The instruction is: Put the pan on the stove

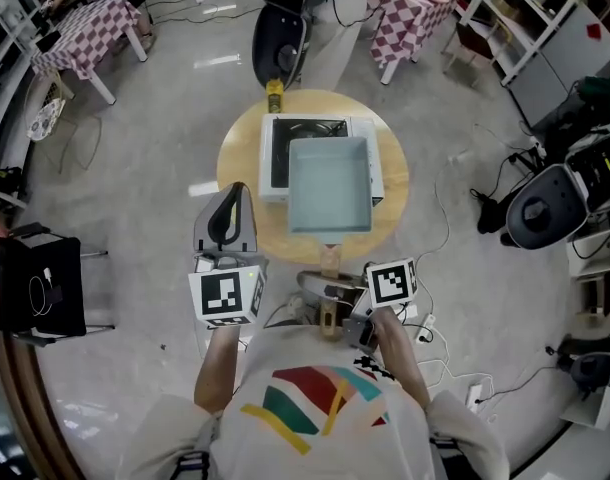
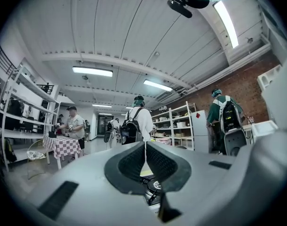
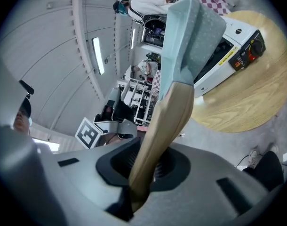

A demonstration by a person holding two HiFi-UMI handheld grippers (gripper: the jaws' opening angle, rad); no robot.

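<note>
Round wooden desk (image 1: pixel 240 158) ahead of both claws, bearing white stove (image 1: pixel 266 158). Grips wooden handle (image 3: pixel 167 121) in right claw (image 3: pixel 148 166) to carry pan (image 1: pixel 330 183) beyond it, over stove; holds left claw (image 2: pixel 145 157) closed, empty, alongside

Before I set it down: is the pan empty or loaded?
Empty. In the head view the pan shows a bare pale-blue inside; nothing lies in it.

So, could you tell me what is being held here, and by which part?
The right gripper grips the pale blue pan by its wooden handle, near the handle's end. The left gripper holds nothing.
</note>
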